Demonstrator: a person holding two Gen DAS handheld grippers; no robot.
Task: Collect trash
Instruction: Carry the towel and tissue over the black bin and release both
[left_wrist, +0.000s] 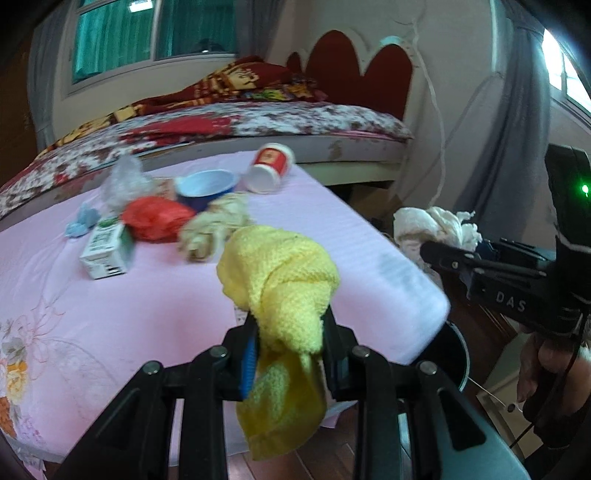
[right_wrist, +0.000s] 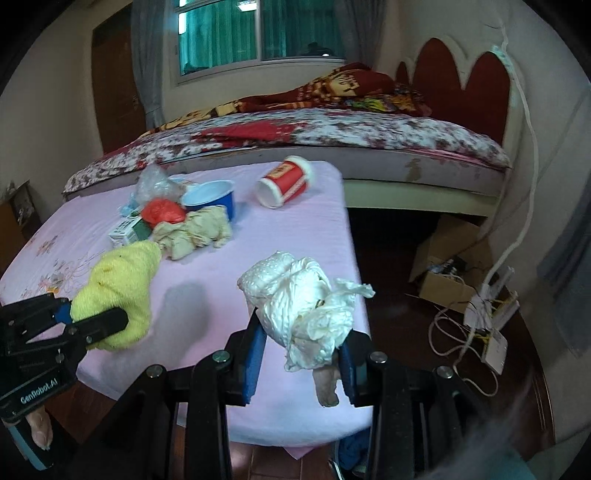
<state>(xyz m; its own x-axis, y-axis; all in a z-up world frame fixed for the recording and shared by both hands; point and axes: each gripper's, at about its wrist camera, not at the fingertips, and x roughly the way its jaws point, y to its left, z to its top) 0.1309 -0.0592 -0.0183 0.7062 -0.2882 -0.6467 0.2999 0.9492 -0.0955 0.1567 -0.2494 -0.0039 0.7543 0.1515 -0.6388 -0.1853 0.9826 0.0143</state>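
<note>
the left hand-held gripper (left_wrist: 288, 332) is clamped on a crumpled yellow knitted cloth (left_wrist: 280, 273), which bulges above the pads and droops below them, clear of the pink-covered counter (left_wrist: 110, 314). the right hand-held gripper (right_wrist: 301, 350) is clamped on a wad of white crumpled tissue paper (right_wrist: 303, 295), also lifted off the cover, near the counter's front right corner. both loads are in the air, so the relation that matters next is where the drop point lies from each: in the left wrist view a dark round rim (left_wrist: 456, 354) shows just below the counter's near right corner, probably a bin (too little of it is visible to be sure). if so, it lies down and to the right of both grippers, and the right one looks nearer to it. the remaining trash sits well apart toward the counter's far left: a tipped red-and-white paper cup (right_wrist: 286, 181) lying on its side with its mouth toward the camera, a blue plastic bowl (right_wrist: 212, 197), a crumpled red plastic bag (right_wrist: 162, 210), a beige crumpled rag (right_wrist: 194, 230) and a small white-and-green carton (left_wrist: 105, 251).
</note>
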